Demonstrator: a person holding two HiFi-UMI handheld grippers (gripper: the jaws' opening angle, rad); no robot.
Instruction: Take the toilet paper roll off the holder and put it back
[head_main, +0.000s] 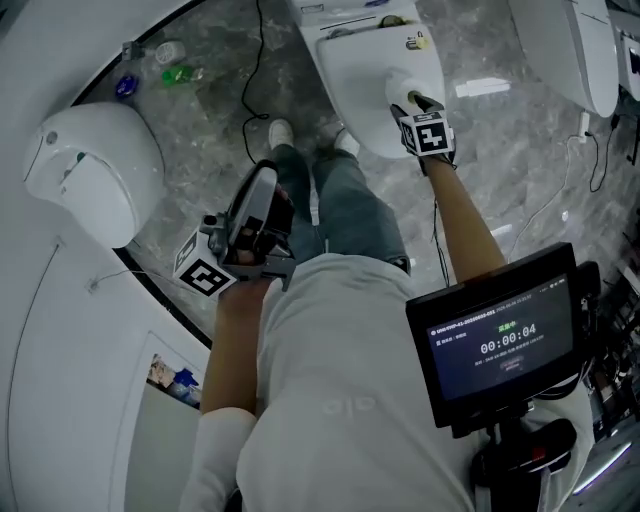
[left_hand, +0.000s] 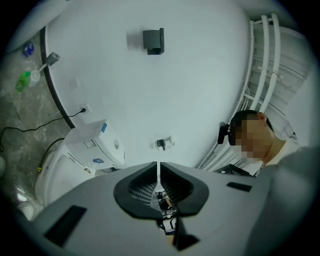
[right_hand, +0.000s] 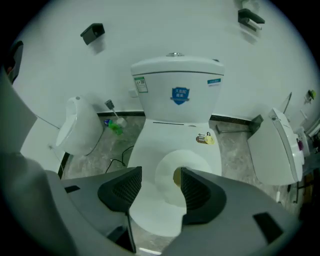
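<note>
Right gripper (right_hand: 161, 176) jaws stand apart; toilet paper roll (right_hand: 172, 162) lies just ahead between them on toilet lid (right_hand: 165, 135); left gripper (left_hand: 159, 169) closed, empty.

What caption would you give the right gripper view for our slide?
Right gripper, jaws apart, aimed at a toilet paper roll lying on the closed toilet lid.

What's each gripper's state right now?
Left gripper: jaws closed, empty.
Right gripper: jaws open, toilet paper roll between them, not gripped.
</note>
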